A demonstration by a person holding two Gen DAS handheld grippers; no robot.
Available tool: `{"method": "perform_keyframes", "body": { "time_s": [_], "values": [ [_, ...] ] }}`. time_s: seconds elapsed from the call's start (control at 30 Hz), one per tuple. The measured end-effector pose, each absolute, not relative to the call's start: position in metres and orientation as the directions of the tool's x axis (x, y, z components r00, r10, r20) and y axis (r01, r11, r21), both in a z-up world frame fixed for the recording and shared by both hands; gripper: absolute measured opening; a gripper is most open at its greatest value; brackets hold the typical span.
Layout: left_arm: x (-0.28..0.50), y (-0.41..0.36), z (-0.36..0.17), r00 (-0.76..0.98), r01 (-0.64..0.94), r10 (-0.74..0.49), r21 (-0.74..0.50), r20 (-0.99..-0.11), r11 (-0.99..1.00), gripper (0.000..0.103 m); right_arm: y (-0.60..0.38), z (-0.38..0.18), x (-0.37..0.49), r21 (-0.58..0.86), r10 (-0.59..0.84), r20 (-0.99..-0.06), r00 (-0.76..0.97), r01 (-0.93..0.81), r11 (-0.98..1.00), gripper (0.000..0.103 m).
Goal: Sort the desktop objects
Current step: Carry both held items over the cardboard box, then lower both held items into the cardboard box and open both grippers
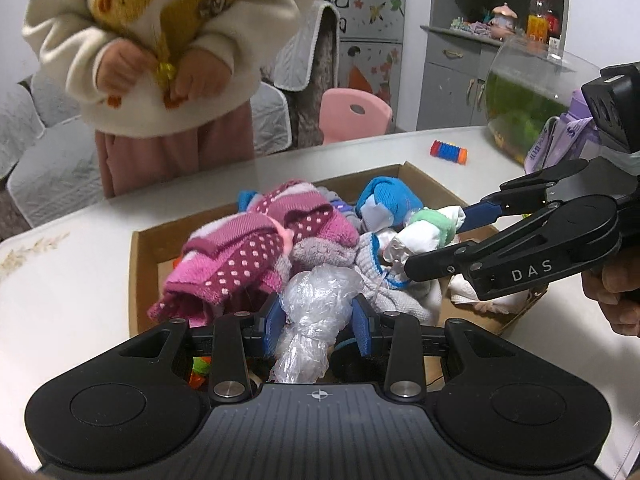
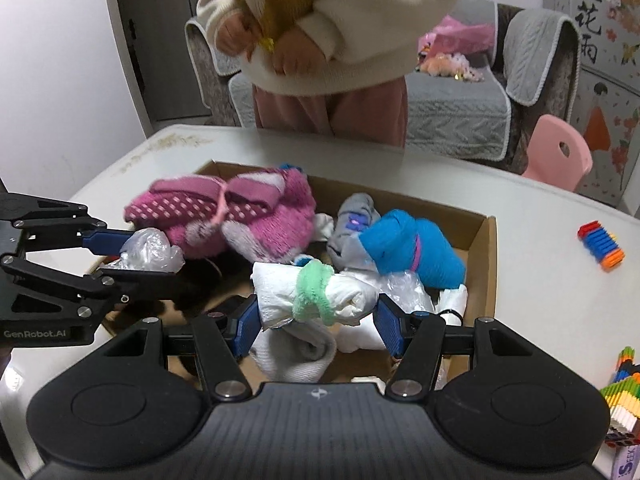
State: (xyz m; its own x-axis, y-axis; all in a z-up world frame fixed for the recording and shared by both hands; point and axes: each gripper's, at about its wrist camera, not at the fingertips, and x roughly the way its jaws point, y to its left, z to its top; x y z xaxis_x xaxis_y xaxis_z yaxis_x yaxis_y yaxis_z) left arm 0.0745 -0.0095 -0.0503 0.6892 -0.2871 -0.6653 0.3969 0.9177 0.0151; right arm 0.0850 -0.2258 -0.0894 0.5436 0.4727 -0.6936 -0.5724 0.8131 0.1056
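A cardboard box (image 1: 138,264) on the white table holds a heap of socks: pink dotted ones (image 1: 256,256), a blue one (image 1: 390,200) and grey ones. My left gripper (image 1: 318,322) is shut on a crumpled clear plastic bag (image 1: 316,308) at the box's near side. My right gripper (image 2: 316,314) is shut on a white roll bound by a green band (image 2: 320,296), held over the box (image 2: 486,248). In the left wrist view the right gripper (image 1: 436,240) comes in from the right with that roll (image 1: 424,232). The left gripper (image 2: 132,256) with its bag (image 2: 150,250) shows at the left of the right wrist view.
A person in a cream sweater (image 1: 168,40) stands at the table's far edge, hands together. A ribbed toy roller (image 1: 449,153) lies beyond the box. A round fish bowl (image 1: 532,108) and a purple packet (image 1: 558,142) stand far right. Stacked coloured blocks (image 2: 622,392) sit near right.
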Motion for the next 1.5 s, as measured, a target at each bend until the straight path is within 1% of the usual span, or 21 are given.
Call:
{"method": "perform_keyframes", "body": {
  "time_s": [0.5,0.73,0.93,1.03,1.1,1.17,1.2,1.27,1.33,1.4,1.43,1.5],
  "values": [
    [0.076,-0.017,-0.061,0.672,0.410,-0.281,0.028,-0.685,0.912,0.043,-0.217,-0.090,0.088,0.083,0.465,-0.699,0.544,-0.583,0.808,0.056],
    [0.076,-0.025,-0.070,0.656,0.428,-0.283,0.037,-0.700,0.903,0.043,-0.220,-0.089,0.094,0.076,0.446,-0.694,0.565,-0.559,0.826,0.056],
    [0.075,-0.022,-0.076,0.643,0.432,-0.290,0.024,-0.709,0.902,0.044,-0.218,-0.091,0.100,0.071,0.440,-0.695,0.569,-0.554,0.829,0.057],
    [0.072,-0.023,-0.075,0.650,0.432,-0.279,0.042,-0.707,0.901,0.046,-0.216,-0.091,0.102,0.068,0.437,-0.696,0.570,-0.554,0.830,0.058],
    [0.071,-0.022,-0.073,0.654,0.430,-0.276,0.046,-0.704,0.901,0.049,-0.215,-0.090,0.101,0.061,0.434,-0.698,0.570,-0.557,0.828,0.058],
    [0.069,-0.020,-0.071,0.660,0.430,-0.282,0.043,-0.697,0.902,0.059,-0.214,-0.089,0.100,0.056,0.432,-0.697,0.572,-0.557,0.828,0.059],
    [0.068,-0.019,-0.070,0.666,0.427,-0.282,0.043,-0.691,0.903,0.062,-0.214,-0.088,0.100,0.055,0.432,-0.696,0.574,-0.557,0.829,0.060],
    [0.066,-0.019,-0.067,0.677,0.422,-0.280,0.047,-0.681,0.905,0.072,-0.213,-0.088,0.099,0.049,0.430,-0.693,0.578,-0.557,0.829,0.063],
    [0.063,-0.018,-0.063,0.684,0.421,-0.283,0.048,-0.672,0.906,0.072,-0.212,-0.087,0.098,0.041,0.426,-0.689,0.587,-0.555,0.831,0.065],
    [0.058,-0.018,-0.058,0.696,0.425,-0.284,0.060,-0.660,0.903,0.077,-0.211,-0.084,0.096,0.038,0.429,-0.684,0.590,-0.558,0.829,0.065],
    [0.054,-0.019,-0.055,0.703,0.431,-0.285,0.071,-0.652,0.899,0.079,-0.211,-0.083,0.094,0.035,0.430,-0.681,0.593,-0.559,0.828,0.068],
    [0.047,-0.019,-0.052,0.706,0.444,-0.292,0.083,-0.645,0.892,0.080,-0.212,-0.080,0.092,0.028,0.428,-0.674,0.602,-0.559,0.829,0.069]
  ]
}}
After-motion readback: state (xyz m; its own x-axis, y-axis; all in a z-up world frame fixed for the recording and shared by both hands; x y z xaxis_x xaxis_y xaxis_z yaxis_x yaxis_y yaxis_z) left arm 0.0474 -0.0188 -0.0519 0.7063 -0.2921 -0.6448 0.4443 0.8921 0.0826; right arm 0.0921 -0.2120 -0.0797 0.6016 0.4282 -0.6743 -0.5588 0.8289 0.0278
